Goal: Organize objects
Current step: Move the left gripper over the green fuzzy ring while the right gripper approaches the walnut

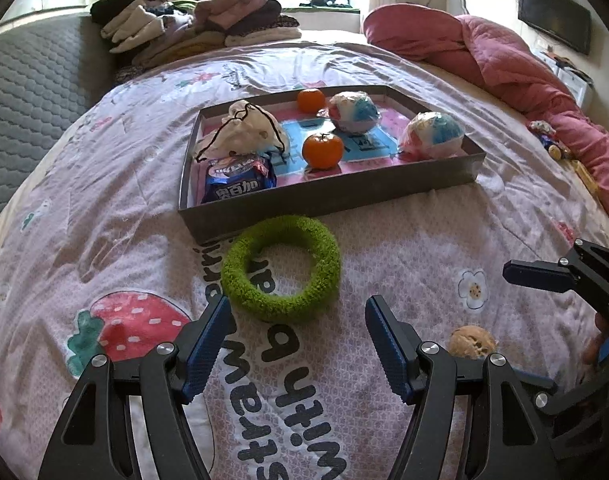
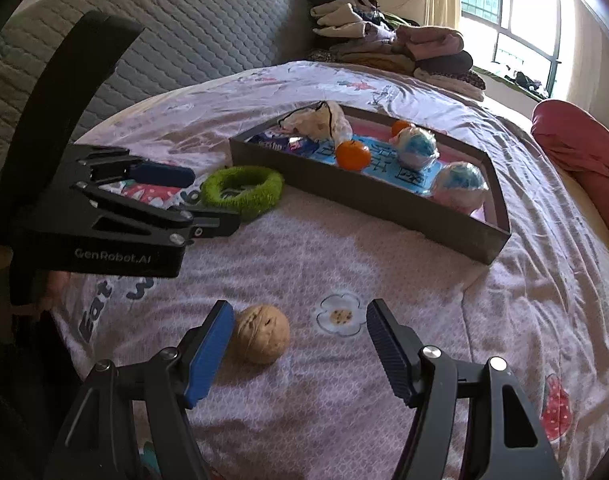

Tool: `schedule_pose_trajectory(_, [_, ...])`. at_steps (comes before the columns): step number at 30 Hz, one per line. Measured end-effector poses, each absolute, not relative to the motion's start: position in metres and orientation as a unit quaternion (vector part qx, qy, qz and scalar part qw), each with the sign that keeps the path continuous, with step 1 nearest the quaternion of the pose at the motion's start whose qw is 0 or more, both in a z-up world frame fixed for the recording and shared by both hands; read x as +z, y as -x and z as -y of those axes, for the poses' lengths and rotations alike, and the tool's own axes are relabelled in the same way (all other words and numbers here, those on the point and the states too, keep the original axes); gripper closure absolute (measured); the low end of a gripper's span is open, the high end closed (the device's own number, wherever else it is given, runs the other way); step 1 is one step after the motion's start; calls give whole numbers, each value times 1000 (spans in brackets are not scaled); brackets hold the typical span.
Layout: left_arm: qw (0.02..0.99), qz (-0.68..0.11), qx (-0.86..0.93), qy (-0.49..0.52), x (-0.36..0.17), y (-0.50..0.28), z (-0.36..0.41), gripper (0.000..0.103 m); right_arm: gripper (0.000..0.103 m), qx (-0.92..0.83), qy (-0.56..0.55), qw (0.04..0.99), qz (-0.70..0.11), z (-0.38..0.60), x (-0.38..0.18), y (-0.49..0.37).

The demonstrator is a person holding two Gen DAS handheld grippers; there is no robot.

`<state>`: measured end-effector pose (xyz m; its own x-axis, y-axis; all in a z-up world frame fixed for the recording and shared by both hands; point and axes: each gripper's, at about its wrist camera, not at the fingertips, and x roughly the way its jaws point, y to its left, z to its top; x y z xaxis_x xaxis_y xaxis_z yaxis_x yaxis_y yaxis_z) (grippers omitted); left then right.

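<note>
Open bedspread (image 2: 344,248) separates walnut (image 2: 261,334) from tray (image 2: 368,196); green ring (image 2: 244,190) abuts it.

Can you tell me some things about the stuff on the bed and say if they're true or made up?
1. The green ring lies inside the tray. False: it lies on the bedspread in front of the tray.
2. Two oranges sit in the tray. True.
3. The right gripper is squeezing the walnut. False: its jaws are open, the walnut near one finger.
4. The left gripper is open and empty. True.
</note>
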<state>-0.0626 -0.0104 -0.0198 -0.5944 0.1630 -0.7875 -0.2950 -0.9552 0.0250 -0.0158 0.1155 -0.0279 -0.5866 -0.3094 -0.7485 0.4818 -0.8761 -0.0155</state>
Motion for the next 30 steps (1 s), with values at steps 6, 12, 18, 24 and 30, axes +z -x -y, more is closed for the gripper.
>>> schedule_pose_trajectory(6, [127,-78,888,434,-23,64,9,32,35,-883,-398,225,-108,-114,-31,15])
schedule_pose_trajectory(12, [124,-83,887,437,-27,67,7,32,35,-882,-402,226,-99,-113,-32,17])
schedule_pose_trajectory(18, [114,-77,889,437,-29,72,11,32,35,-880,-402,228,-113,-107,-35,16])
schedule_pose_trajectory(24, [109,-77,889,438,-32,75,12,32,35,-880,-397,229,-127,-103,-37,15])
schedule_pose_trajectory(30, [104,-79,888,441,-37,80,13,32,35,-883,-398,227,-104,-108,-35,20])
